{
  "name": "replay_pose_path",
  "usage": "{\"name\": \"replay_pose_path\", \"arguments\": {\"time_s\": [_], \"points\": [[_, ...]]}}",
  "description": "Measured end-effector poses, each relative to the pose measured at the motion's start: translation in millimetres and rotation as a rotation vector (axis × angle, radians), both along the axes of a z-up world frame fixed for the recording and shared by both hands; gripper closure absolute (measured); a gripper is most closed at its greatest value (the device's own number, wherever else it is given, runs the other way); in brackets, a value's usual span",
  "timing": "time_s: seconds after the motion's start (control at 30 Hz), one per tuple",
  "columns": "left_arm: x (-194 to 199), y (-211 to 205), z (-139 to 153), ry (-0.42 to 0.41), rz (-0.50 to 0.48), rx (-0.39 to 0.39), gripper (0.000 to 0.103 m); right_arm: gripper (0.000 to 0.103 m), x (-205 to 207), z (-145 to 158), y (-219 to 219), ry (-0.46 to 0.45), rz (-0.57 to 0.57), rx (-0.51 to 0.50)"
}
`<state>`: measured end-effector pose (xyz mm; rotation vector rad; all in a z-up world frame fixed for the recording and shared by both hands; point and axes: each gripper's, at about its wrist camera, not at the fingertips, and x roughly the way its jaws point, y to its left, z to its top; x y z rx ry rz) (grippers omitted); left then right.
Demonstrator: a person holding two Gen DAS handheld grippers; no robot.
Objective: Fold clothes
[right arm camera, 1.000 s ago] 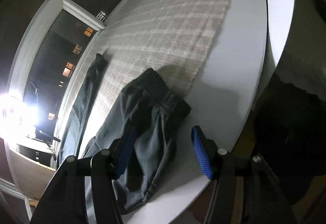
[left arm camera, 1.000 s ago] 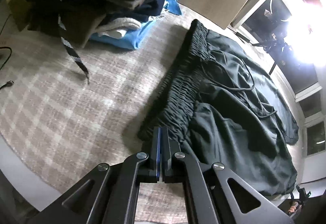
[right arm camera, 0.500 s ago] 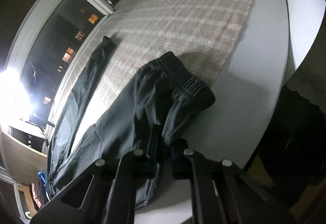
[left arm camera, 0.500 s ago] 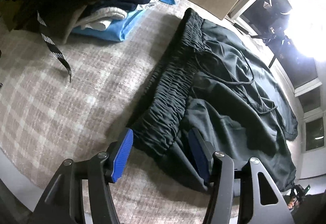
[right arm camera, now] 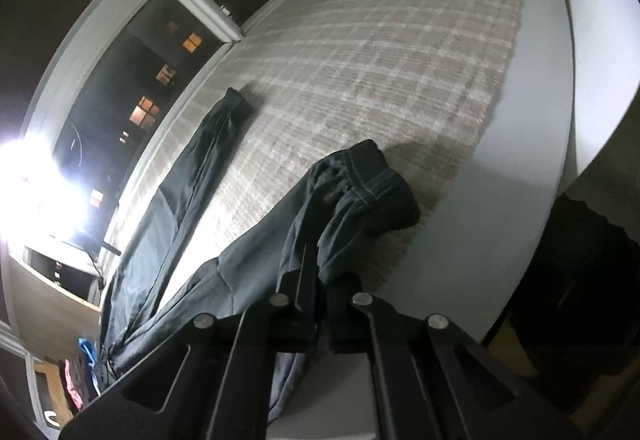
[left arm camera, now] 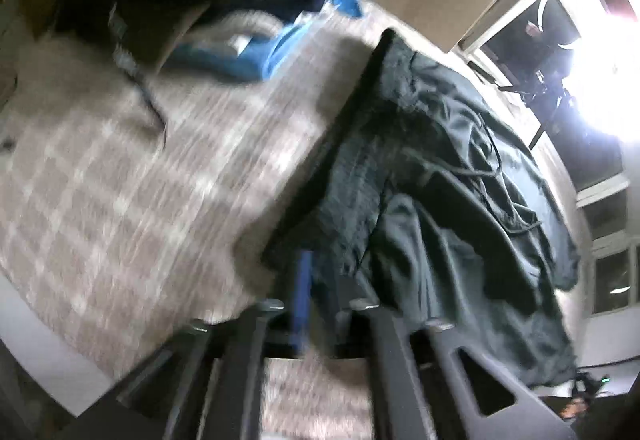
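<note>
Dark trousers (left arm camera: 460,200) lie on a checked cloth (left arm camera: 140,180). Their gathered waistband (left arm camera: 352,168) runs toward my left gripper (left arm camera: 322,280). That gripper's jaws are closing, with the waistband's near corner pinched between them; this view is blurred. In the right wrist view my right gripper (right arm camera: 316,280) is shut on a fold of one trouser leg (right arm camera: 248,272), just behind its ribbed cuff (right arm camera: 372,184). The cuff hangs raised over the cloth's edge. The other leg (right arm camera: 200,160) lies flat toward the window.
A pile of mixed clothes (left arm camera: 200,0), blue, grey and red, sits at the cloth's far left. The white table (right arm camera: 500,200) shows bare beyond the checked cloth (right arm camera: 380,60). Dark windows (right arm camera: 140,80) and a glaring lamp (left arm camera: 600,80) line the far side.
My left jaws went from shut to wide, then narrowed onto the waistband corner. My right jaws closed on the trouser leg and lifted it, drawing the cuff up off the table.
</note>
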<state>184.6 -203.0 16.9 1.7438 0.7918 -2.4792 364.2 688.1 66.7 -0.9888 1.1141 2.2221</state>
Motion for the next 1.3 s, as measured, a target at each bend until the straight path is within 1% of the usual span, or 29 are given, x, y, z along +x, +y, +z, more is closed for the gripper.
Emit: {"name": "replay_pose_path", "arguments": {"time_s": [0.03,0.13,0.23,0.3,0.4,0.43,0.47,0.5,0.57,0.6,0.67,0.83,0.9,1.03,1.17,1.3], "points": [[2.8,-0.3,-1.1,-0.006,0.006,0.011,0.059,0.1,-0.6,0.6,-0.8,-0.002,0.004,0.004],[5.8,6.1,-5.9,-0.015,0.016,0.033,0.051,0.1,-3.5,0.8,-2.5,-0.013,0.012,0.011],[-1.5,17.7,-18.8,-0.043,0.02,0.08,0.049,0.1,-7.0,0.5,-2.0,-0.014,0.016,0.009],[-7.4,25.5,-21.5,-0.035,0.039,0.072,0.047,0.1,-8.1,0.9,-2.1,-0.014,0.019,0.01],[-14.7,27.2,-20.2,-0.034,0.108,0.08,0.047,0.1,-9.0,0.8,-2.6,-0.015,0.022,0.011],[-14.9,26.5,-19.7,-0.033,0.126,0.082,0.052,0.1,-9.2,0.2,-2.4,-0.013,0.023,0.008],[-14.8,26.0,-19.0,-0.032,0.142,0.08,0.06,0.1,-9.3,-0.5,-2.2,-0.012,0.023,0.004],[-14.7,25.4,-18.4,-0.03,0.159,0.078,0.072,0.1,-9.3,-0.8,-2.3,-0.01,0.023,0.003],[-11.6,24.5,-15.4,-0.024,0.179,0.079,0.079,0.1,-8.8,0.4,-3.2,-0.007,0.022,0.006],[-8.8,23.8,-12.3,-0.016,0.189,0.083,0.086,0.1,-8.5,1.0,-3.7,-0.006,0.022,0.007],[-2.8,22.4,-5.0,0.002,0.195,0.084,0.089,0.1,-7.4,2.9,-4.1,-0.002,0.018,0.011],[12.3,15.7,20.1,0.053,0.2,0.071,0.092,0.1,1.1,19.8,1.2,0.057,-0.015,0.015],[16.8,10.0,27.2,0.061,0.212,0.078,0.093,0.101,0.9,27.5,3.0,0.079,-0.024,0.013],[13.9,6.5,39.9,0.064,0.232,0.091,0.093,0.101,-10.9,43.7,5.2,0.123,-0.025,-0.004],[-1.5,9.6,55.8,0.078,0.236,0.108,0.093,0.101,-32.0,64.4,8.7,0.177,-0.023,-0.019],[-35.9,18.5,77.6,0.106,0.234,0.085,0.093,0.101,-74.2,84.5,17.7,0.204,-0.014,-0.018]]}}
